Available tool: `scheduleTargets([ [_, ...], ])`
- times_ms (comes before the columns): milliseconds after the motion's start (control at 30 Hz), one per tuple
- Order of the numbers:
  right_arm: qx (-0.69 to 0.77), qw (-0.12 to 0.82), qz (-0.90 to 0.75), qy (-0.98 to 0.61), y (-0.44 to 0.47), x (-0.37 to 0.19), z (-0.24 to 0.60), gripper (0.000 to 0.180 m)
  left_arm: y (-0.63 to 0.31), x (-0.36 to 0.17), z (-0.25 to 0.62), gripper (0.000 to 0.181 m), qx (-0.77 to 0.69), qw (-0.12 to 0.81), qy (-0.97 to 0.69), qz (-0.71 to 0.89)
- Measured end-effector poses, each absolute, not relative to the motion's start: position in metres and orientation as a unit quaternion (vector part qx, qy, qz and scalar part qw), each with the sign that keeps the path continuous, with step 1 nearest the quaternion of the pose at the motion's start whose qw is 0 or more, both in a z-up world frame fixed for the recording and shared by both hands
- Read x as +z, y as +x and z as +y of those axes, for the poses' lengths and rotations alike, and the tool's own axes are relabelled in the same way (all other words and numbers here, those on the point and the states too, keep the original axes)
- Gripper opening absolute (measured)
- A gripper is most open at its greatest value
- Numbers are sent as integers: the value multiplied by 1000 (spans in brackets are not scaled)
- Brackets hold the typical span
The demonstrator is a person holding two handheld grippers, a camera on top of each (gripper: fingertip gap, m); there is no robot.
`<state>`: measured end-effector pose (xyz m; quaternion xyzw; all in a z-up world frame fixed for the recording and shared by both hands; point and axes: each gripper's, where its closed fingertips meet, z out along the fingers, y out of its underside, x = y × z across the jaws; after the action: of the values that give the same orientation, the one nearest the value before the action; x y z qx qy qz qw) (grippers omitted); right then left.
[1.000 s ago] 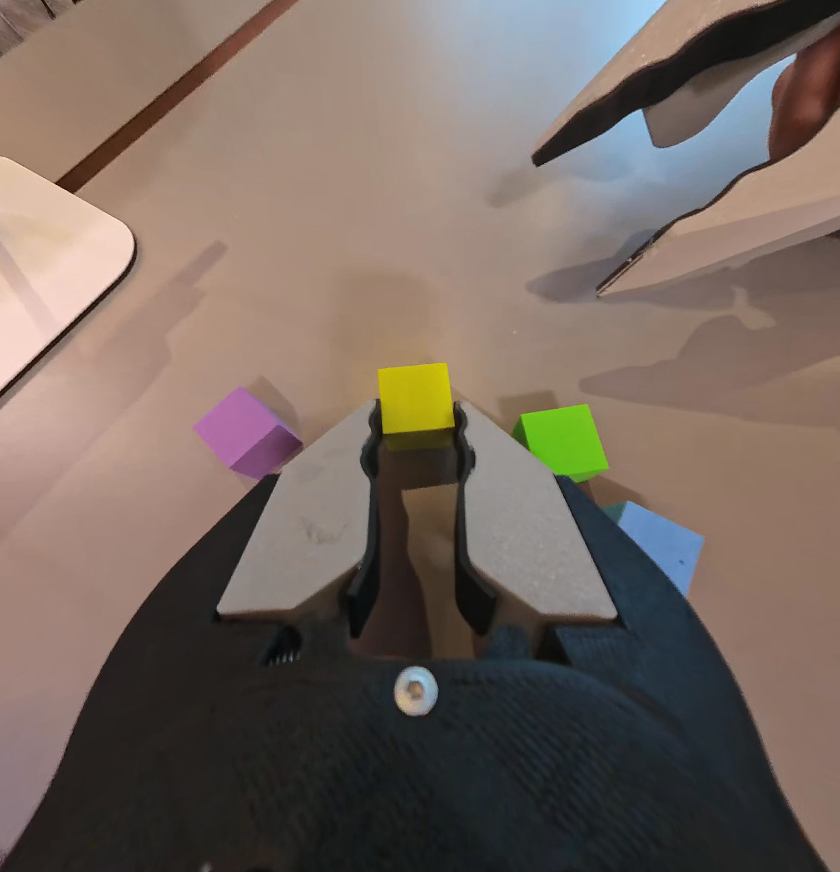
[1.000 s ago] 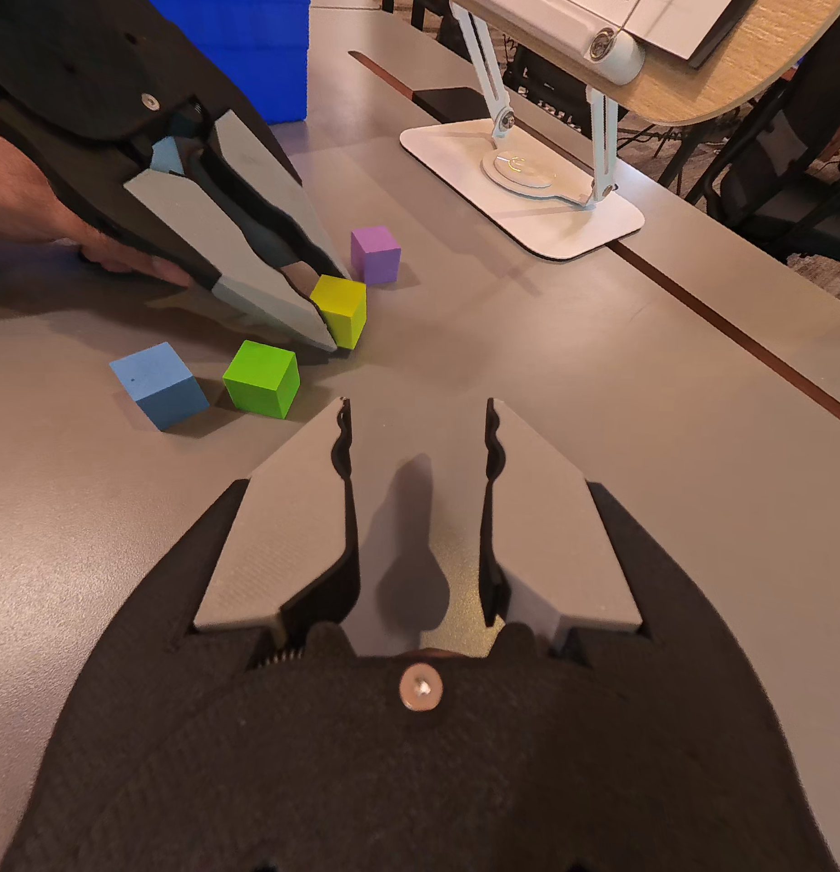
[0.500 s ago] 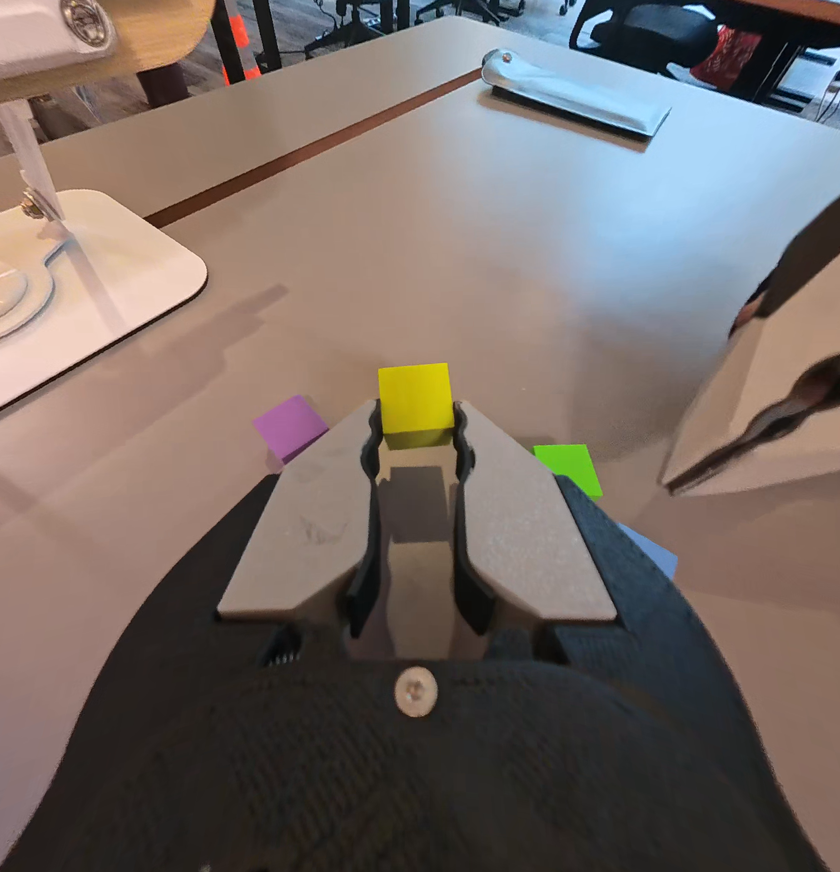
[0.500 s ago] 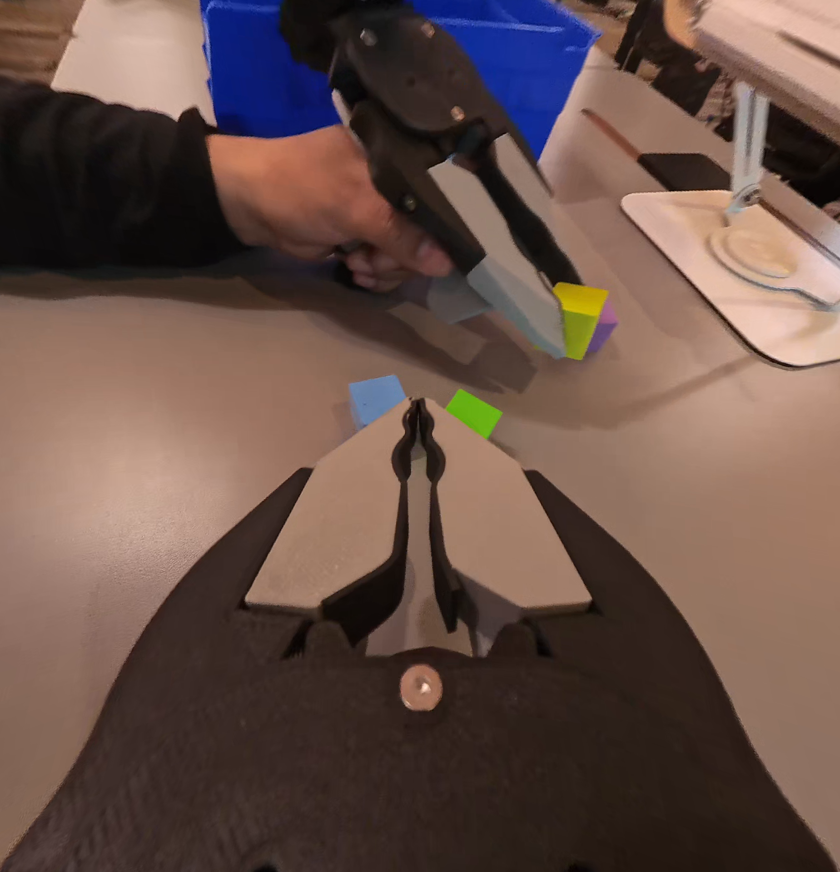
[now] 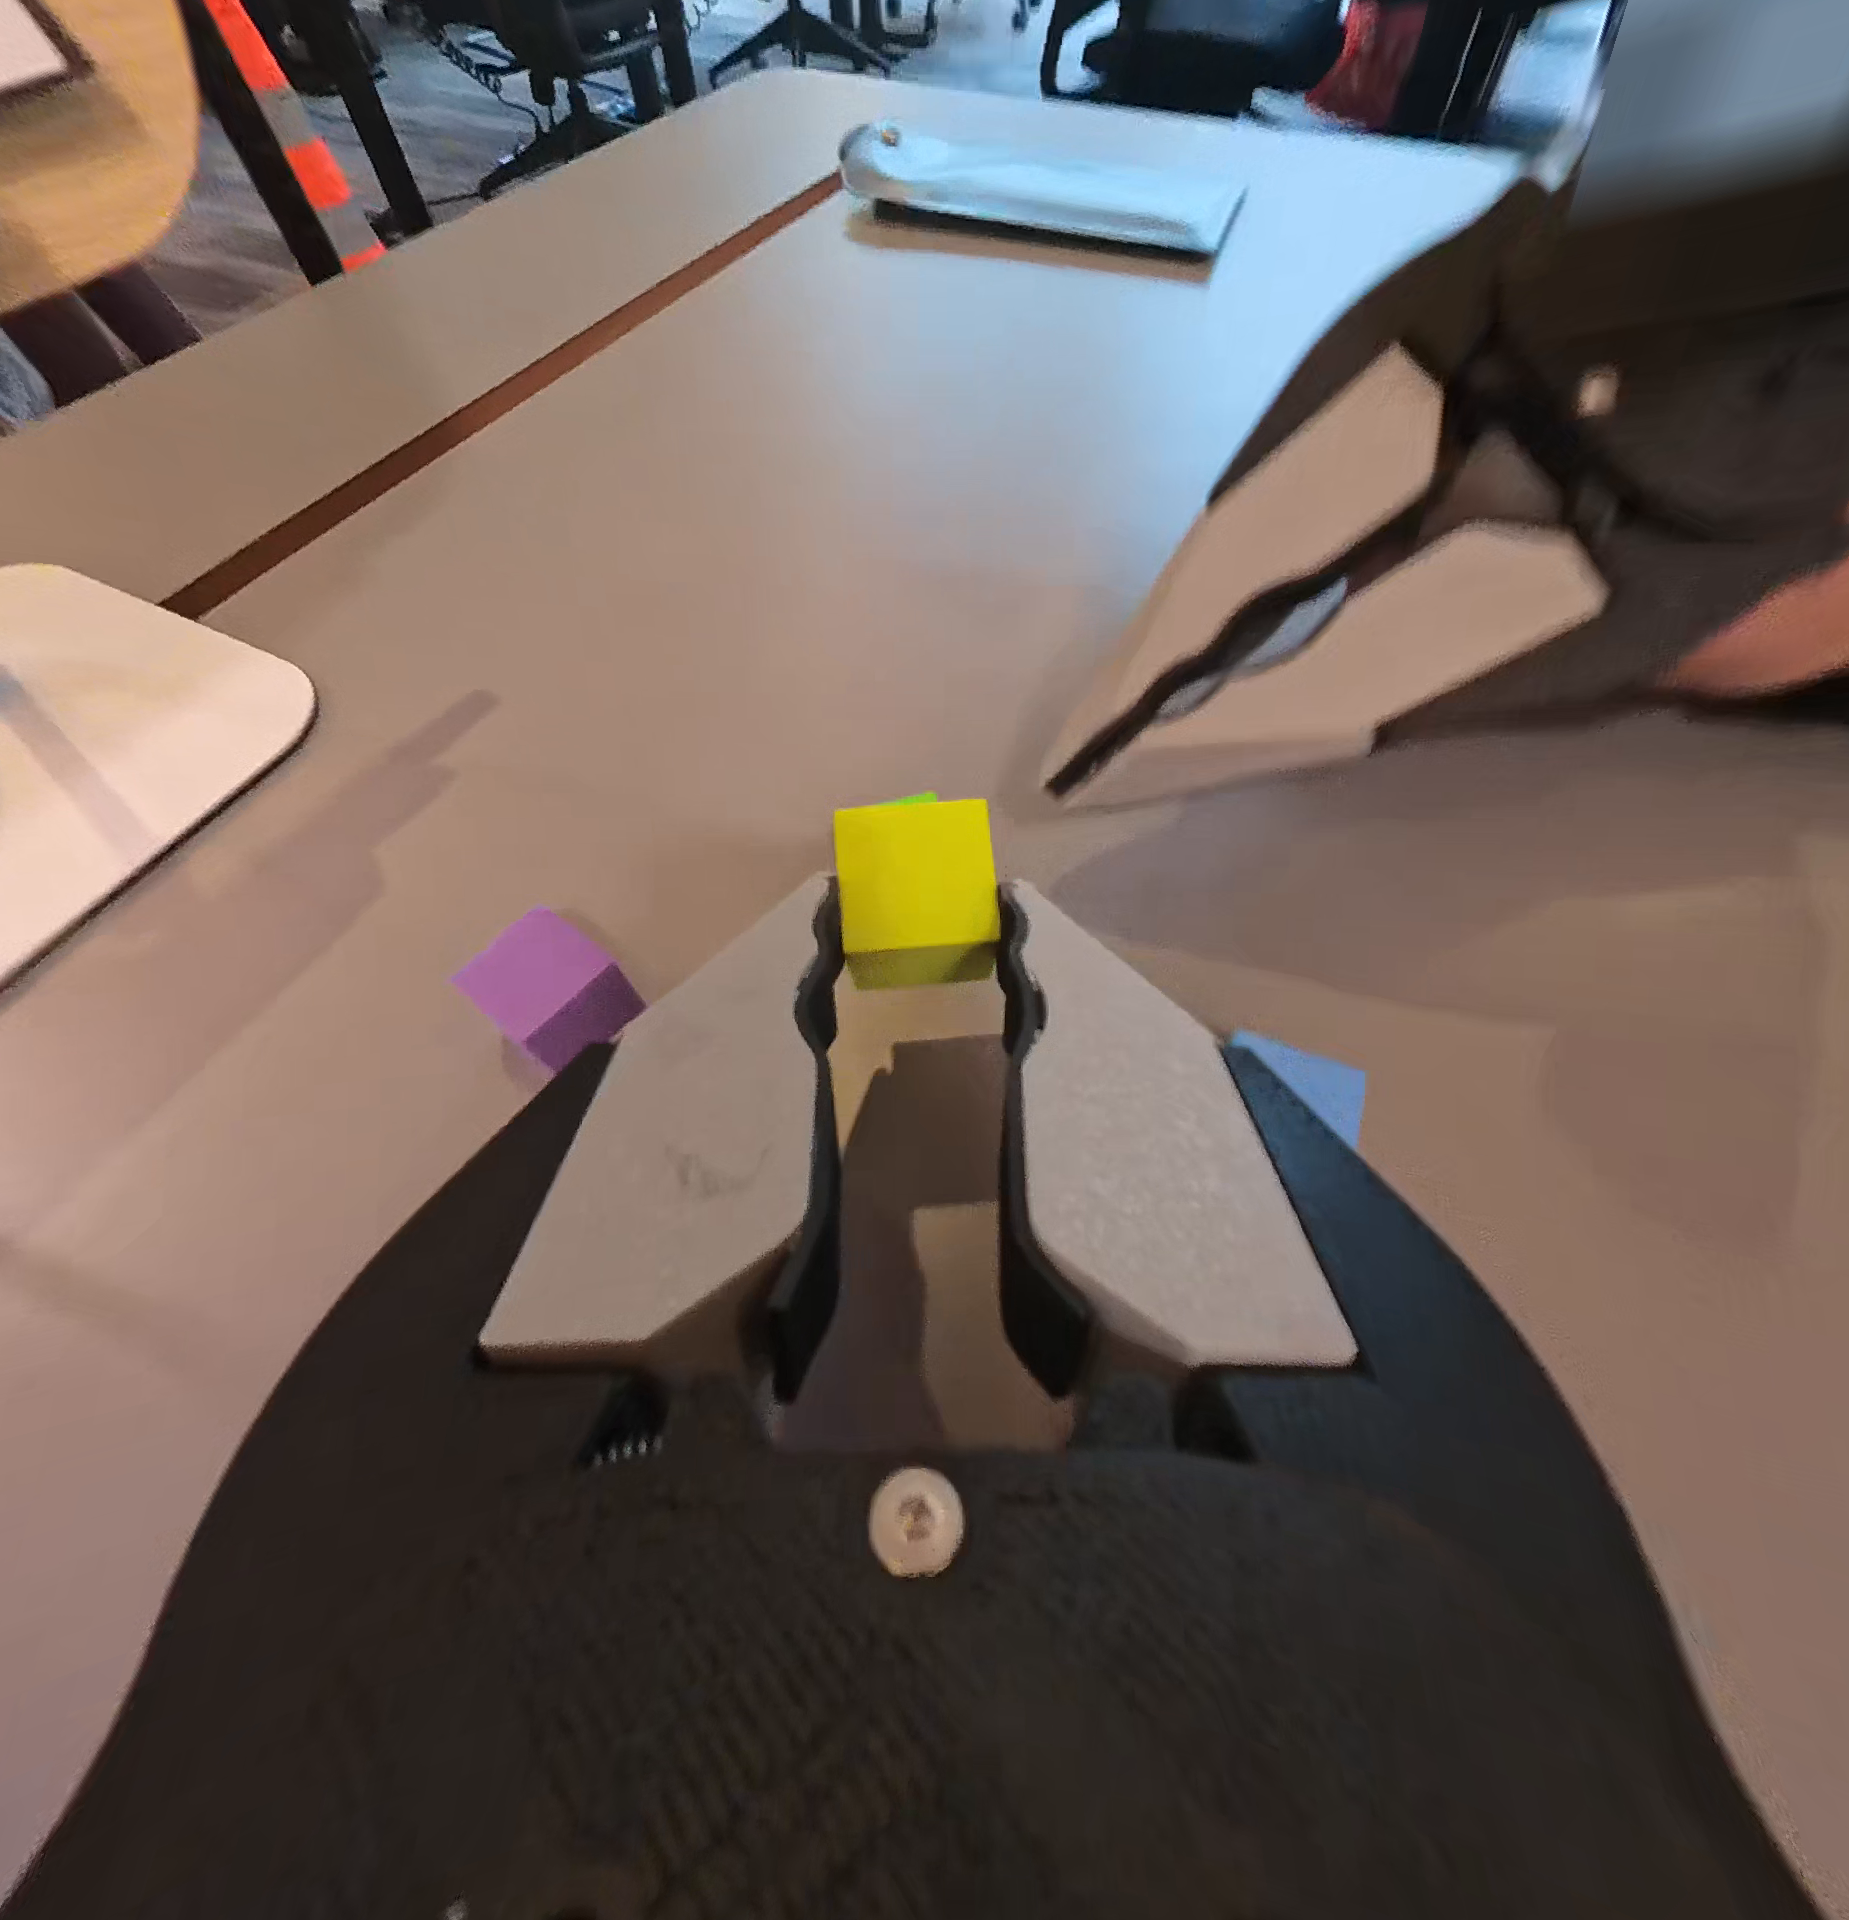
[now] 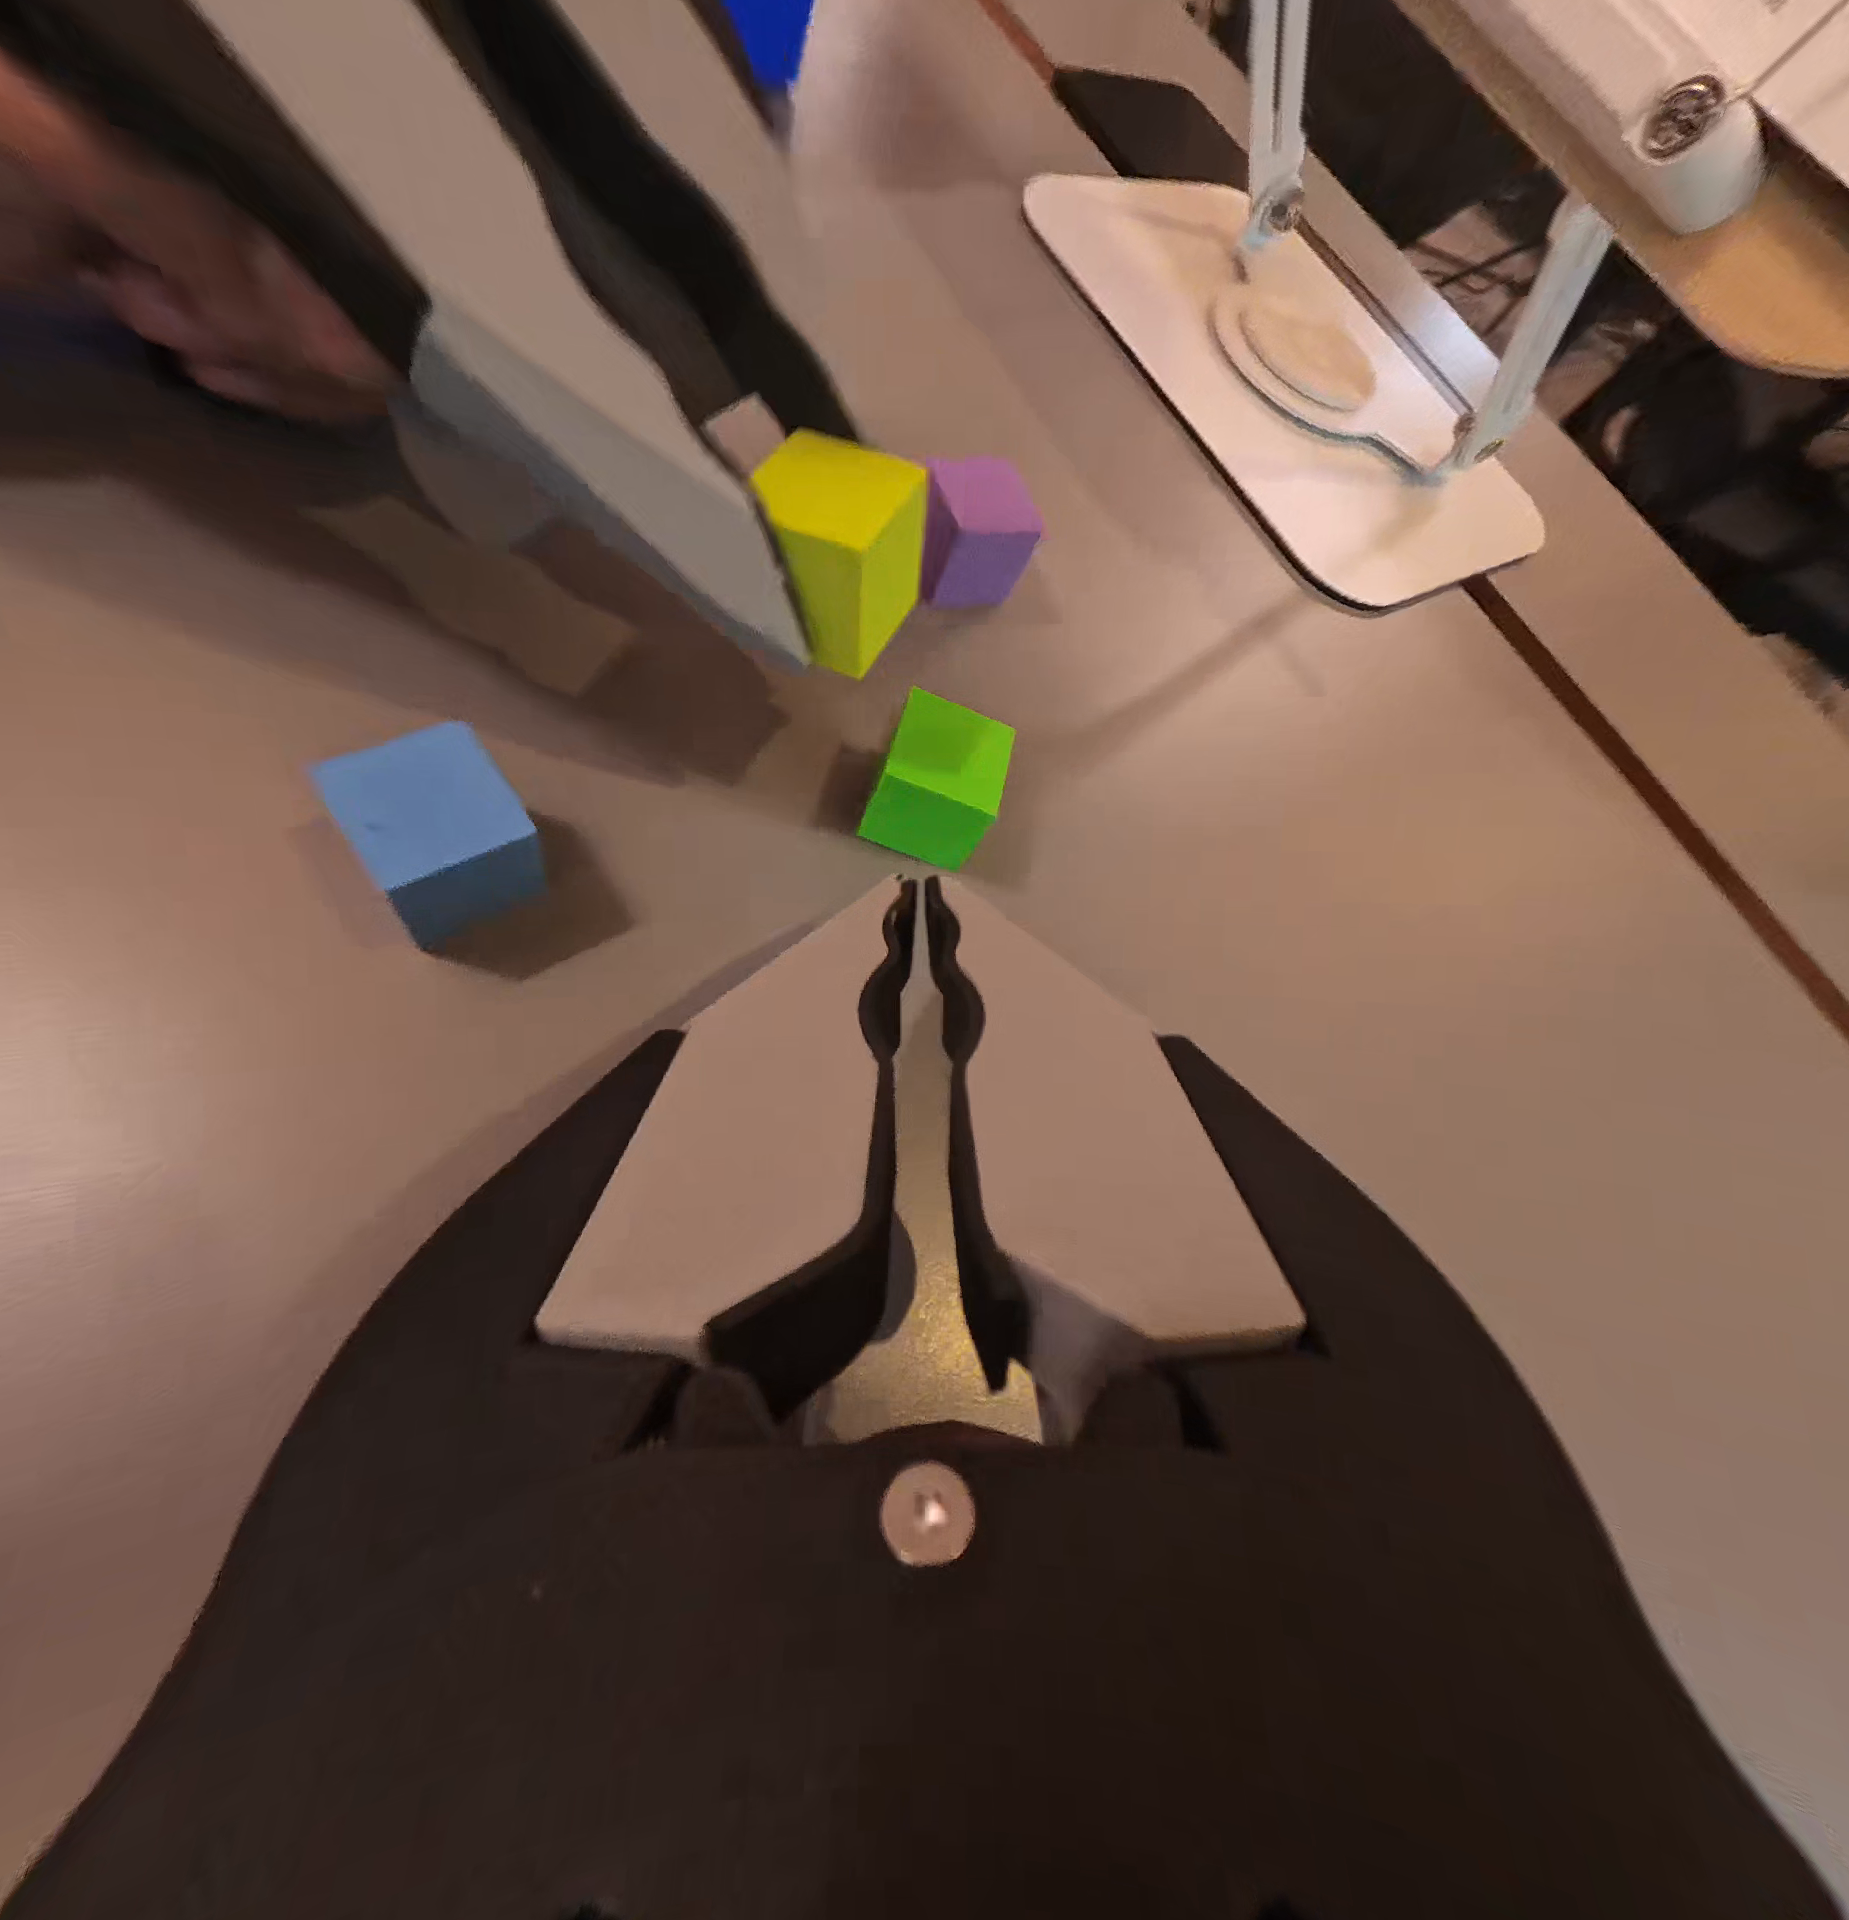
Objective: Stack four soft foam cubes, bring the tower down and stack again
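My left gripper (image 5: 915, 909) is shut on the yellow cube (image 5: 915, 875) and holds it above the table; it also shows in the right wrist view (image 6: 842, 545). The green cube (image 6: 939, 779) sits on the table just below and beyond it; only a sliver of it (image 5: 912, 800) shows in the left wrist view. The purple cube (image 5: 551, 985) lies to the left, the blue cube (image 5: 1304, 1081) to the right, partly hidden by my gripper. My right gripper (image 6: 918, 883) is shut and empty, its tips just short of the green cube. The blue cube (image 6: 432, 826) and the purple cube (image 6: 977, 530) rest on the table.
A white lamp base (image 6: 1304, 374) with its arm stands at the right in the right wrist view, and at the left edge (image 5: 99, 717) in the left wrist view. A flat silver object (image 5: 1045, 192) lies far across the table. A brown seam (image 6: 1668, 800) crosses the tabletop. The grippers' ends are close to 5 cm from one another.
My left gripper has carried the yellow cube from near the purple cube towards the green one. My right gripper, open a second ago, has shut and come up close to the green cube.
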<state>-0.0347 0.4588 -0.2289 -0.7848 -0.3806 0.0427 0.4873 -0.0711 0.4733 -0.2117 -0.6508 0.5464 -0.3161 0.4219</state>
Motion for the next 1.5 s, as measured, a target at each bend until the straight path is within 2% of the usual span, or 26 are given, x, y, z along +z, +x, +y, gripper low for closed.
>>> scheduleTargets([
  [167, 189, 497, -336, -778, -42, -204, 442, 25, -83, -209, 462, 27, -141, 490, -561, 652],
  [267, 267, 498, -321, -760, -46, -192, 433, 30, -84, -188, 460, 27, -60, 551, -508, 659],
  [400, 376, 502, -293, -721, -52, -167, 423, 36, -79, -170, 445, 27, -26, 599, -439, 670],
  [733, 515, 481, -277, -653, -70, -138, 402, 39, -66, -136, 410, 28, 28, 683, -307, 662],
  [1000, 526, 491, -266, -641, -74, -133, 402, 27, -64, -123, 415, 27, 42, 716, -321, 619],
  [1500, 553, 519, -215, -616, -69, -120, 408, 25, -55, -119, 415, 27, 7, 726, -362, 585],
])
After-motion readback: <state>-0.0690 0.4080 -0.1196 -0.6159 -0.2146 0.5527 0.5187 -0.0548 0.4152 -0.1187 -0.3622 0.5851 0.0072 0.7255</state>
